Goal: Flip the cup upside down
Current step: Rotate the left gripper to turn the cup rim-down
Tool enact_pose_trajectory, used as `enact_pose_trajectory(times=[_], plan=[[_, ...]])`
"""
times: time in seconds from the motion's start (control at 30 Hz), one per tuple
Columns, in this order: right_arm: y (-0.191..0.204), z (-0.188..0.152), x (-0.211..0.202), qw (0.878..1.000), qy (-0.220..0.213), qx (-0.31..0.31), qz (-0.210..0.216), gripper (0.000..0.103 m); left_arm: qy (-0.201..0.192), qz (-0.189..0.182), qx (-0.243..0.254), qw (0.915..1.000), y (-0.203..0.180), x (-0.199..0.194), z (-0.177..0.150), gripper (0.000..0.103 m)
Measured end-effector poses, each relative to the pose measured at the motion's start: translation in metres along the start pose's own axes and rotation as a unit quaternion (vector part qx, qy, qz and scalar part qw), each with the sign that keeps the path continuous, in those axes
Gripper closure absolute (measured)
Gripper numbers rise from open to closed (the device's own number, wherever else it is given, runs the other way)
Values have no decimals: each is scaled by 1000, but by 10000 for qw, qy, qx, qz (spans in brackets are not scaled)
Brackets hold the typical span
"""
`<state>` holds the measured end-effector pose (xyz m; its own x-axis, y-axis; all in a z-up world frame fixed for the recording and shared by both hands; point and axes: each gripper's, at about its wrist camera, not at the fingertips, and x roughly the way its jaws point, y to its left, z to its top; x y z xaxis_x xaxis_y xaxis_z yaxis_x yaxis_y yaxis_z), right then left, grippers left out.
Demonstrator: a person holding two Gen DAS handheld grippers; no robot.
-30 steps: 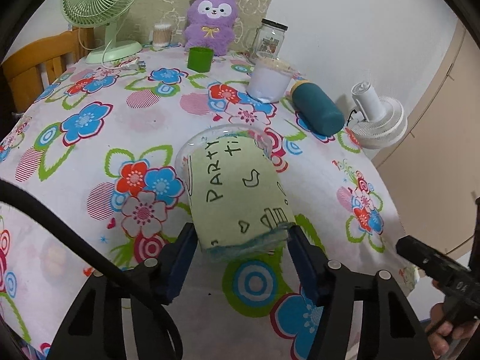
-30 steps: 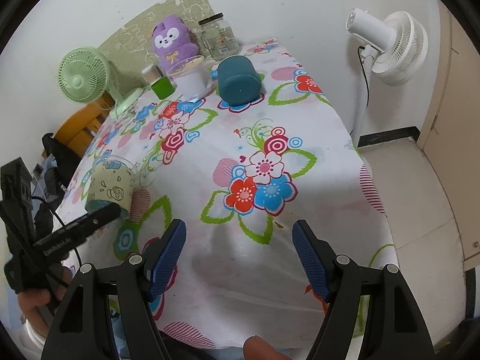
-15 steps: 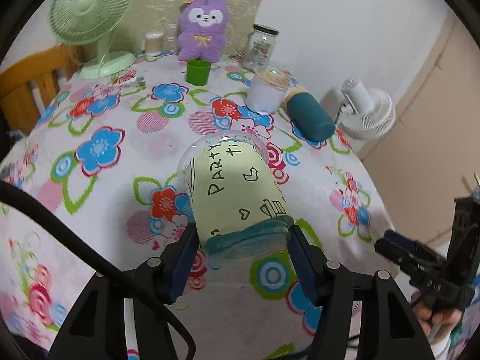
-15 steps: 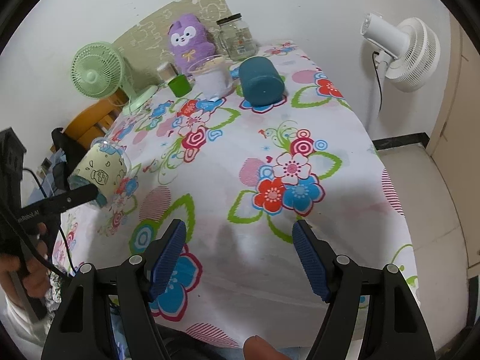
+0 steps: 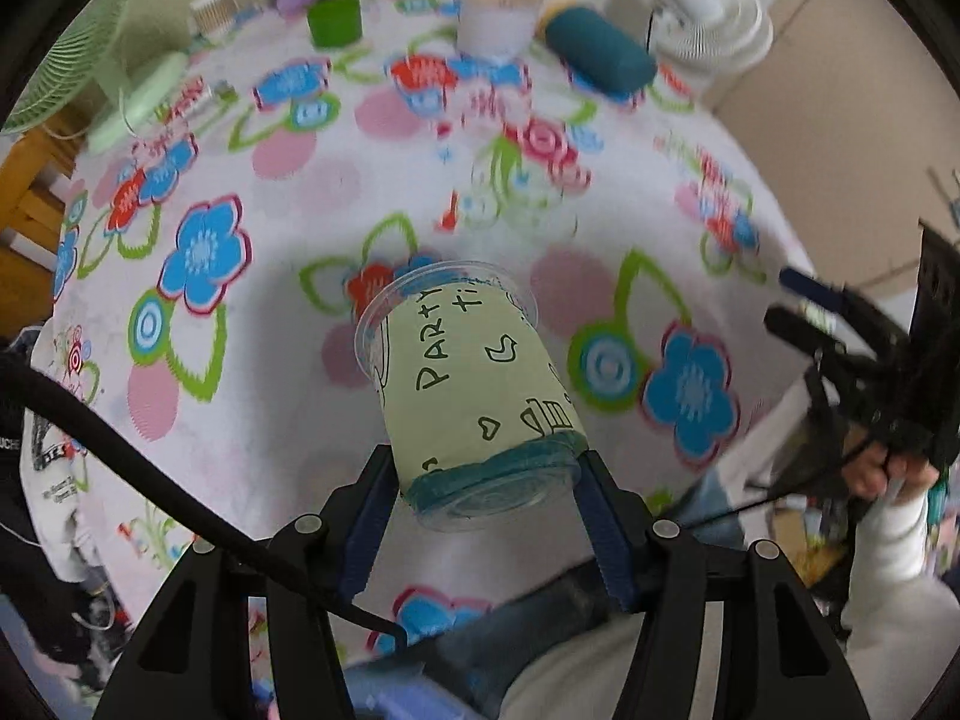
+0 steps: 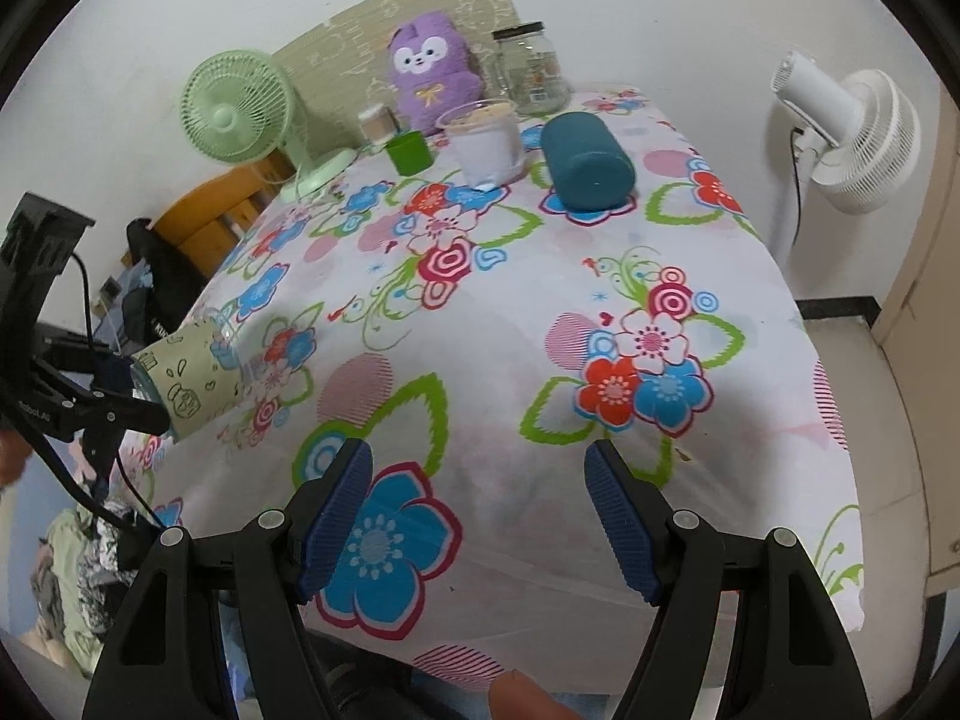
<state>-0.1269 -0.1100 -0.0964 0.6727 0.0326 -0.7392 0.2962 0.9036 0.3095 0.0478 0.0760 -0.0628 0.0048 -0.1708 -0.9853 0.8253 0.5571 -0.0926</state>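
A clear plastic cup (image 5: 474, 384) with a pale green "PARTY" sleeve is clamped near its base by my left gripper (image 5: 489, 495), shut on it. It is held in the air above the floral tablecloth (image 5: 252, 396), tipped so its mouth points forward and down at the table. In the right wrist view the same cup (image 6: 192, 378) hangs at the left table edge, lying roughly sideways in the left gripper (image 6: 129, 390). My right gripper (image 6: 477, 516) stands open over the near table edge with nothing between its fingers; it also shows at the right (image 5: 798, 300) of the left wrist view.
At the back of the table stand a green fan (image 6: 240, 102), a purple plush toy (image 6: 429, 75), a glass jar (image 6: 531, 69), a small green cup (image 6: 409, 153), a white tub (image 6: 486, 141) and a lying teal cylinder (image 6: 588, 162). A white fan (image 6: 852, 132) stands beyond the right edge.
The left gripper has lifted the cup higher and tipped it further, so its mouth now points down at the table. The right gripper has stayed open and shifted only slightly.
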Motion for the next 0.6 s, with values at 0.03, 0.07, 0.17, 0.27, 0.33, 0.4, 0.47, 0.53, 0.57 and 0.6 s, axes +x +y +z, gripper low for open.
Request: enact_pose_trajectory(times=[0.03, 0.07, 0.17, 0.27, 0.33, 0.4, 0.47, 0.53, 0.57, 0.6], plan=[[1, 0, 0, 10000, 13, -24, 11, 27, 236, -32, 27, 9997, 1, 2, 0, 41], [4, 0, 1, 10000, 39, -71, 39, 27, 425, -88, 5, 9991, 3, 4, 0, 41], [12, 0, 2, 9995, 106, -268, 94, 27, 977, -155, -55, 9951, 8, 9, 1, 41], [20, -1, 3, 9989, 155, -428, 138, 27, 1450, -217, -119, 9891, 12, 16, 2, 41], [26, -2, 5, 9982, 180, -540, 183, 27, 1637, -234, -181, 9861, 16, 20, 3, 41], [32, -3, 8, 9973, 232, -657, 236, 27, 1742, -181, -210, 9843, 20, 25, 3, 41], [37, -4, 11, 9965, 286, -734, 273, 27, 1801, -259, -290, 9829, 23, 28, 5, 40], [43, -4, 16, 9956, 334, -828, 297, 27, 1756, -292, -325, 9835, 25, 28, 7, 39], [45, -5, 17, 9953, 342, -851, 299, 27, 1720, -299, -320, 9841, 25, 27, 8, 39], [47, -4, 19, 9950, 357, -880, 302, 27, 1683, -303, -323, 9847, 24, 28, 9, 39]])
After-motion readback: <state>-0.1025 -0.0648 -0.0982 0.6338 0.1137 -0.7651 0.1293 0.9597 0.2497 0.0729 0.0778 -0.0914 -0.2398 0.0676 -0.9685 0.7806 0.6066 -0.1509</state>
